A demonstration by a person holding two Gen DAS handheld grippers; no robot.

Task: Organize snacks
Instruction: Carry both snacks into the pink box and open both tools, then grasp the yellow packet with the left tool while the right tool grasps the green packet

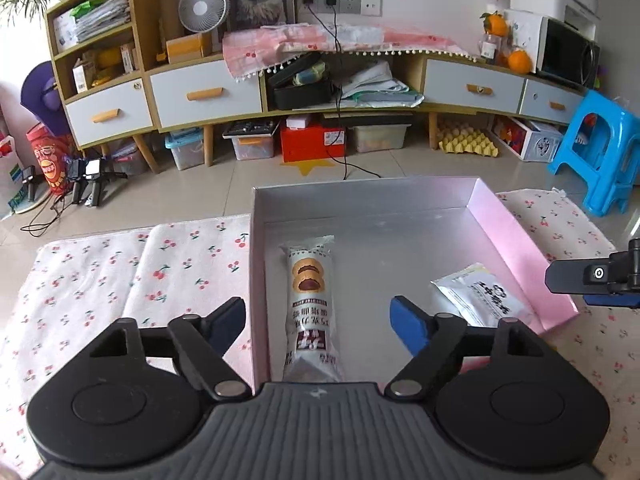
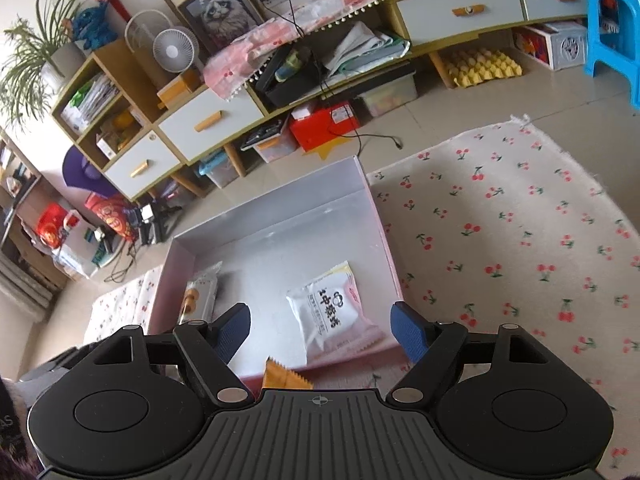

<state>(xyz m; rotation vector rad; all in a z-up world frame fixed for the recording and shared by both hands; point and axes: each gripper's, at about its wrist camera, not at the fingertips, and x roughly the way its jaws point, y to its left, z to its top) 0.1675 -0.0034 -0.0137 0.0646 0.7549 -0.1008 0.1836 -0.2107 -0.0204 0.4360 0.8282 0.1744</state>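
Note:
A shallow pink box with a silver floor lies on the cherry-print cloth. In it, along the left wall, rests a long white biscuit packet; my left gripper stands open above it, its blue pads well clear of both sides. A square white snack pouch lies by the right wall. In the right wrist view that same pouch sits under my open right gripper, untouched. The biscuit packet shows at the left. An orange packet's serrated edge pokes out just in front of the box.
The cherry-print cloth spreads wide to the right of the box and also to its left. Beyond it are tiled floor, a long low cabinet with bins beneath, and a blue plastic stool.

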